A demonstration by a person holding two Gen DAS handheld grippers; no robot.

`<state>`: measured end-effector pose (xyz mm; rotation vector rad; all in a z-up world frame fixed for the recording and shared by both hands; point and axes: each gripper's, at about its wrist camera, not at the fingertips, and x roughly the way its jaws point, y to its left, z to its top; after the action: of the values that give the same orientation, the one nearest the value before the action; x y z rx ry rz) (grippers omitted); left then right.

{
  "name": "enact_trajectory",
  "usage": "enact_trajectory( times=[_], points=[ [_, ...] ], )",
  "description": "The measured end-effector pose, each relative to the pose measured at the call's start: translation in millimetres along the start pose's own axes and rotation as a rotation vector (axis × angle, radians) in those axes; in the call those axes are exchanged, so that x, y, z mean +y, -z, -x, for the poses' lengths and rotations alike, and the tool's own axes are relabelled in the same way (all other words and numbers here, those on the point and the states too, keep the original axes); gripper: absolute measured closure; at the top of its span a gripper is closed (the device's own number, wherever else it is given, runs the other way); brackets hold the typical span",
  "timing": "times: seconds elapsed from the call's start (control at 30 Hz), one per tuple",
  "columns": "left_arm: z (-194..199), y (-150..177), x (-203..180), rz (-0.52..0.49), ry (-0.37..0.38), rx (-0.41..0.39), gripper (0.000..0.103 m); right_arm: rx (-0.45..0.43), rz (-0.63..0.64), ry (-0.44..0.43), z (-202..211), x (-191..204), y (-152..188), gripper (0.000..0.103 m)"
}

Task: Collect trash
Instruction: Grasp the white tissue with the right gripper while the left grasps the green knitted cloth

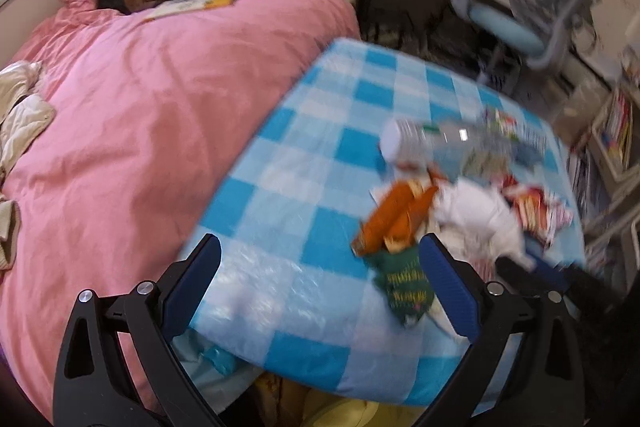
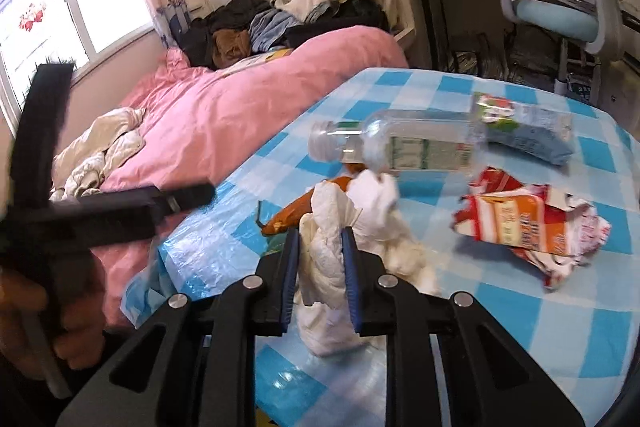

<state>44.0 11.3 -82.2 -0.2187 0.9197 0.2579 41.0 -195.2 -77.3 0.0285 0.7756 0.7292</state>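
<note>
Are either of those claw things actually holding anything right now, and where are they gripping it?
The right gripper pinches the crumpled white tissue around its middle, jaws on either side. The left gripper is open and holds nothing.

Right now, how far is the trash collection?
Nothing looks collected yet. In hand: the right gripper has its jaws shut on the tissue. Left on the table: bottle, red wrapper, orange wrapper. The left gripper is open.
</note>
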Motion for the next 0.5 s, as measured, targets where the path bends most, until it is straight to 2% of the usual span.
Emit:
enact_trajectory(
  times=[0.1,0.23,0.33,0.4,0.5],
  points=[
    [-14,11,-16,-0.045,0.041,0.05,0.007,-0.016,-0.02,0.004,11,-10,3,0.081],
    [-31,22,-32,-0.069,0.053,0.085,0.008,-0.035,-0.037,0.006,26,-21,4,0.081],
    [-45,24,-32,-0.029,0.082,0.121,0.022,-0.044,-0.049,0.003,32,-28,5,0.081],
    [-53,25,-30,0.004,0.107,0.141,0.026,-0.045,-0.05,0.002,34,-30,6,0.081],
    [-57,24,-30,0.027,0.125,0.134,0.046,-0.044,-0.045,-0.003,36,-31,6,0.081]
  ],
)
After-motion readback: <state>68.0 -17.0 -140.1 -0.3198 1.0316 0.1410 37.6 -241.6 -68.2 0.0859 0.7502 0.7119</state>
